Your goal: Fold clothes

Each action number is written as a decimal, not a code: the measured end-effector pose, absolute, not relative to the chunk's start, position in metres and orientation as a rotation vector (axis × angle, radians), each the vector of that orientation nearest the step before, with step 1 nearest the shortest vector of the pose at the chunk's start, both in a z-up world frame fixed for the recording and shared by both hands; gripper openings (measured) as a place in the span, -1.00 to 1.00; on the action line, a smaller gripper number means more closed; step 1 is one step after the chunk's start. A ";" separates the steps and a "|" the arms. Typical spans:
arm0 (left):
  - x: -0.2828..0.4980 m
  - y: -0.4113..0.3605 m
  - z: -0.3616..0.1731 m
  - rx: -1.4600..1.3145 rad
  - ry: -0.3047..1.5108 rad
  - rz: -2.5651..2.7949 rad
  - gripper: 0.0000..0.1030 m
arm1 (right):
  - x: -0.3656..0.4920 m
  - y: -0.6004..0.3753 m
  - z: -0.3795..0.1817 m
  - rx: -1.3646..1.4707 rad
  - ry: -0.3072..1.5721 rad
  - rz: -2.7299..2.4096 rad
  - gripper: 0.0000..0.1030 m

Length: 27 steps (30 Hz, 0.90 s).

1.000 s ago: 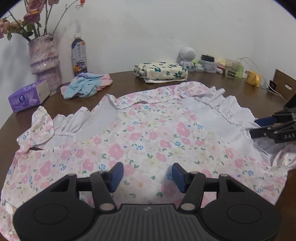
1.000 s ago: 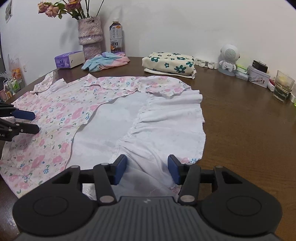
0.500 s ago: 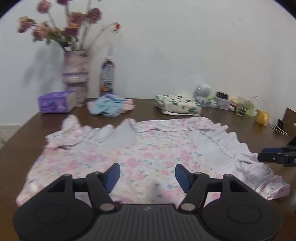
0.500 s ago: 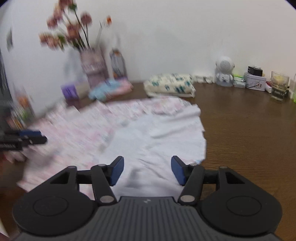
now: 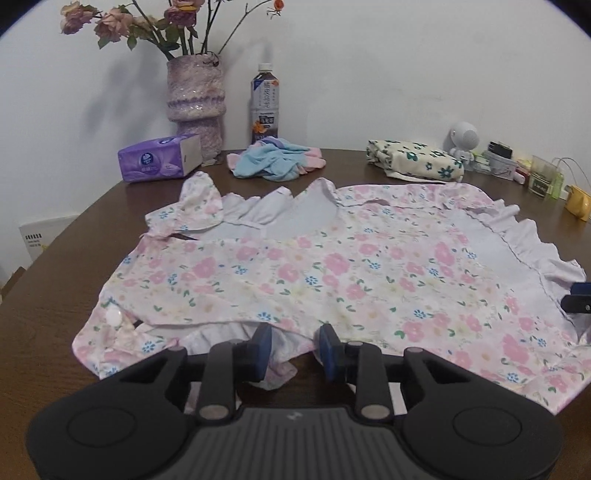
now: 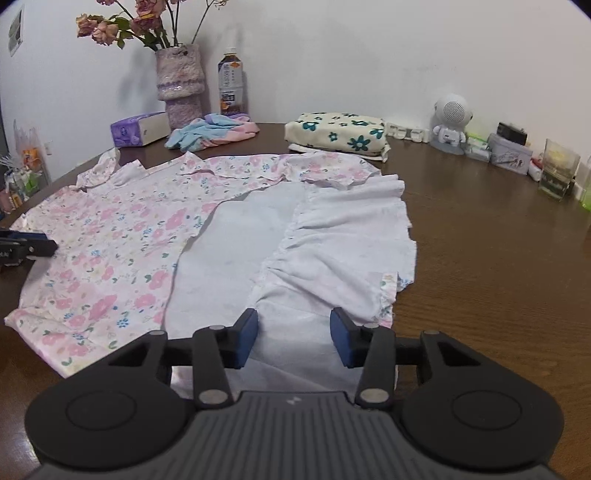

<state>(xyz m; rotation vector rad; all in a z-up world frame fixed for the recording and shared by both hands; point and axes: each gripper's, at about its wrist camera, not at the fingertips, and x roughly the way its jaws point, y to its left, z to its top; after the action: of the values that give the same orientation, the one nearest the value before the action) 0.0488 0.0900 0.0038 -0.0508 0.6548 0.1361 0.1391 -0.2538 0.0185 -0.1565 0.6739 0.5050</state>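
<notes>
Left wrist: vase (image 5: 195, 96) with flowers (image 5: 147, 18).

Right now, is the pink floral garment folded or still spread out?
Spread out. The floral garment lies mostly flat across the table, sleeves out, white ruffled hem extended; only one front panel is turned back.

Brown wooden table (image 6: 480, 236) under spread floral dress (image 5: 332, 273), tissue box (image 5: 159, 158).
</notes>
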 end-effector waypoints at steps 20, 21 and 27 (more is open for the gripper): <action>0.035 0.080 -0.003 -0.202 0.623 0.096 1.00 | 0.127 -0.245 0.016 -0.093 0.636 0.530 0.60; 0.036 0.079 -0.003 -0.198 0.626 0.097 1.00 | 0.127 -0.245 0.016 -0.091 0.640 0.531 0.61; 0.039 0.075 -0.003 -0.161 0.644 0.104 1.00 | 0.132 -0.244 0.012 -0.082 0.680 0.535 0.85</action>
<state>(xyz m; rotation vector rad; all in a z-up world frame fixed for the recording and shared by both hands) 0.0391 0.0746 -0.0035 -0.1610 0.6439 0.1042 0.1321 -0.2444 0.0120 -0.0820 0.6797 0.5355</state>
